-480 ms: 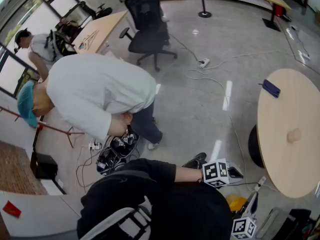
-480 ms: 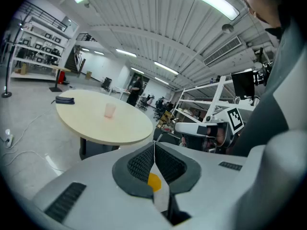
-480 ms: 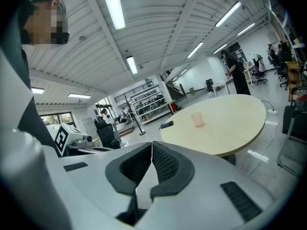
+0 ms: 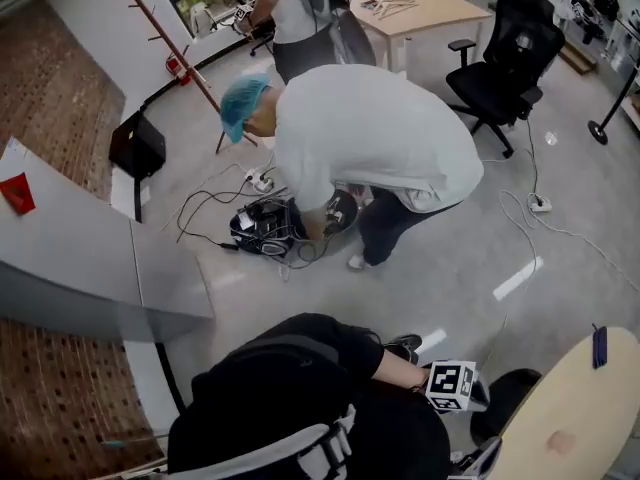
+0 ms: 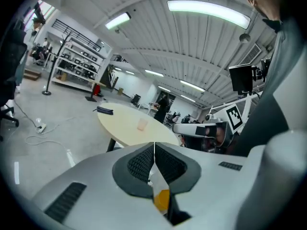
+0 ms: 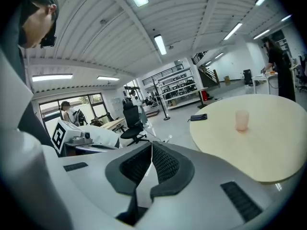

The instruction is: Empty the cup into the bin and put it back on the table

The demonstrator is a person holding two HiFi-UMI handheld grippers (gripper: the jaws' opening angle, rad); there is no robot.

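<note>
Table (image 4: pixel 572 420) shifted lower-right, left gripper (image 5: pixel 154 145), right gripper (image 6: pixel 151 145) near-level, jaws shut

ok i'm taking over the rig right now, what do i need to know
Left gripper: shut, empty.
Right gripper: shut, empty.
Both are short of the table.
Cup: upright on the round table, apart from a dark case near its edge. No bin shows in any view.
Done: nothing that can be seen; whether the cup holds anything is unclear.
Left: grasp the cup, tip it into the bin, set it back.
</note>
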